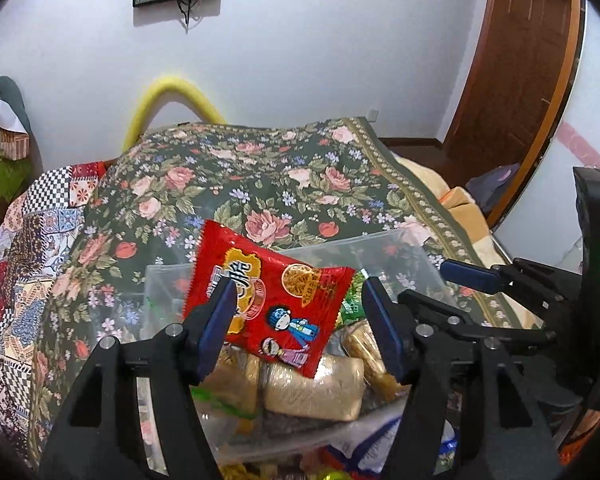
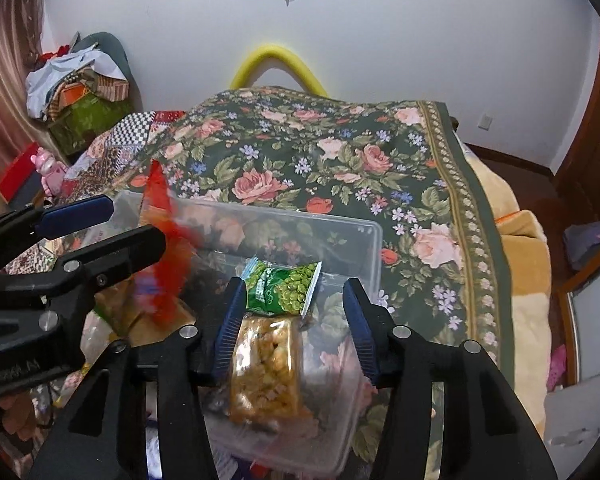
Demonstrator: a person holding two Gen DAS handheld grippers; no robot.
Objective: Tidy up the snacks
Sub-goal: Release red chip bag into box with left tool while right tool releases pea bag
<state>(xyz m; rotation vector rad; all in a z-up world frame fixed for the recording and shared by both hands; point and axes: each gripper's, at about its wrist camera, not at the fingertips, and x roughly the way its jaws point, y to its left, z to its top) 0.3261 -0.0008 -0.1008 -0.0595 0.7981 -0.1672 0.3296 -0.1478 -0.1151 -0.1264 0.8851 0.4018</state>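
I had both tools over the clear plastic box (image 2: pixel 364 240) on the flower-patterned bed cover (image 1: pixel 260 176), and I read the step as dropping two snacks into it. The left gripper (image 1: pixel 300 324) stood about half open: the red snack packet (image 1: pixel 272 300) hung tilted between its fingers (image 1: pixel 216 328), its edge against the left one and clear of the right, so it looked released rather than held. Blurred in the right view, it seemed to be falling. Below the fingers lay tan wrapped bars (image 1: pixel 316 388) already in the box.

The right gripper (image 2: pixel 298 320) was parted more narrowly. The green pea packet (image 2: pixel 284 292) sat between its fingers (image 2: pixel 230 320), touching the left one with a gap to the right one; a clear bag of golden puffed snack (image 2: pixel 266 372) lay just beneath.

Next I judged I should lift both tools clear and fetch another loose snack from nearer me.
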